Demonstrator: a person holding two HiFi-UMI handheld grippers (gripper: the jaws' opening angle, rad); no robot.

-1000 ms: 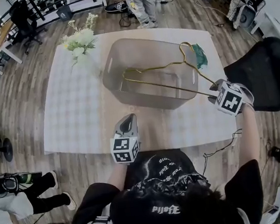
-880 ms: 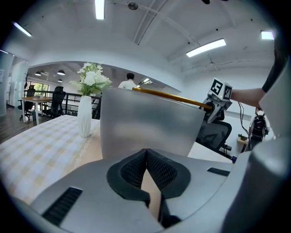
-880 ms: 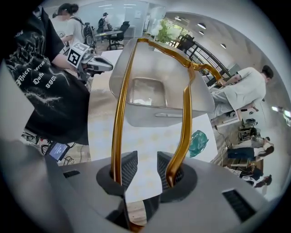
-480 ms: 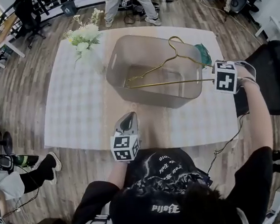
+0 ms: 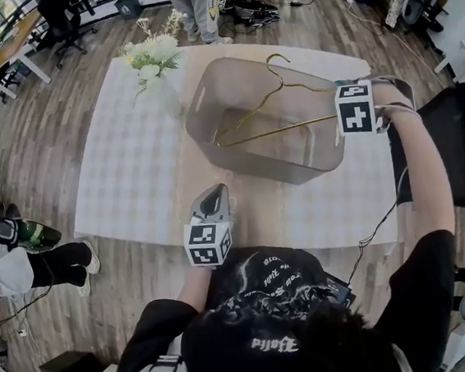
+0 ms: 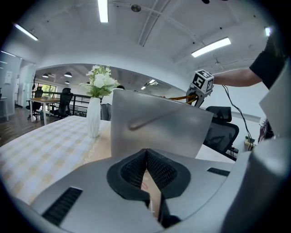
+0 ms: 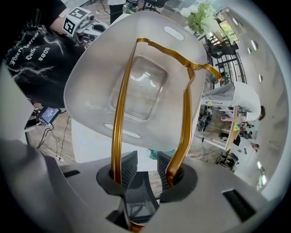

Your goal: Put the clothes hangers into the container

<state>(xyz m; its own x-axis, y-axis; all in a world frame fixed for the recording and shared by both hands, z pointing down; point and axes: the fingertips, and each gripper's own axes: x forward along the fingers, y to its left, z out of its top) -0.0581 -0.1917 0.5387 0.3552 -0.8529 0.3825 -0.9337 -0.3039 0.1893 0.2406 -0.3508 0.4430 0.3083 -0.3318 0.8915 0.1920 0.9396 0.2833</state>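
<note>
Left gripper (image 5: 214, 195): jaws together on nothing, low at the bench's (image 5: 132, 175) near edge, so it cannot steady the container (image 5: 271, 159) if that gets knocked.
Right gripper (image 7: 143, 166): jaws partly apart and threaded through the gold wire hanger's (image 7: 119, 136) end, with the rods along their outer sides. The hanger may slip or swing.
Hanger: over the container's opening, hook near the far rim, where it could snag.
Flower vase (image 5: 153, 57): beside the container, where a swinging hanger might topple it.
</note>
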